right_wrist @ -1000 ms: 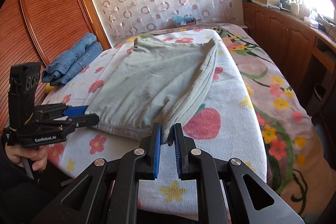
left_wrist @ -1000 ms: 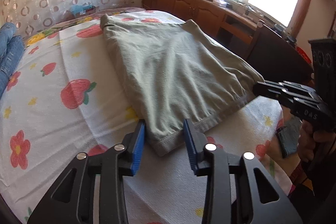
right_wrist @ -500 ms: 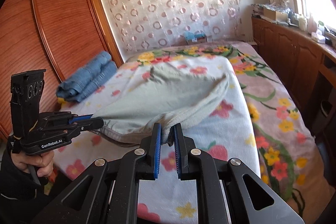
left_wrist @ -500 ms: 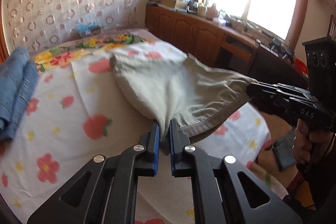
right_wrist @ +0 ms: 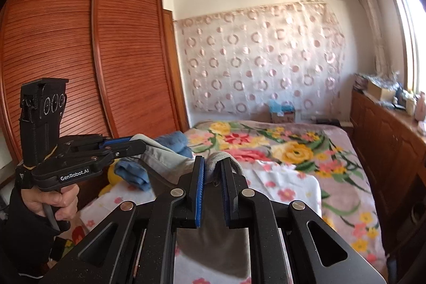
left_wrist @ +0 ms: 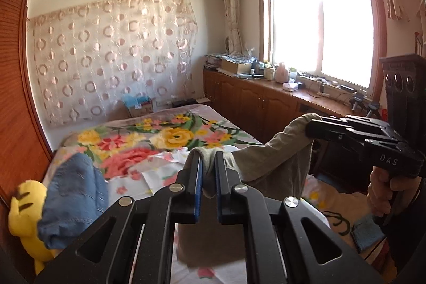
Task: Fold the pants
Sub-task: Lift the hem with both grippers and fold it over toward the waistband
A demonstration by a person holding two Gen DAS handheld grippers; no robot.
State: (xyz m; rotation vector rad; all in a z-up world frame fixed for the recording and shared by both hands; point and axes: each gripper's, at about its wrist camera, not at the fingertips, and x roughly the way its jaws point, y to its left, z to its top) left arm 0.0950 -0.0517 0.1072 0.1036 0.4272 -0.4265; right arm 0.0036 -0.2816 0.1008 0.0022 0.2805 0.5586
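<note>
Between both grippers' [left_wrist: 207, 172] jaws, pants [left_wrist: 277, 161].

Most of the pants [left_wrist: 277, 164] hung hidden below both tools, & blur smeared the folded jeans [left_wrist: 72, 193] beside the bed edge.

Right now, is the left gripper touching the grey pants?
Touching. The left wrist view shows the left gripper shut on a bunched edge of the grey pants, with cloth pinched between its blue pads.
</note>
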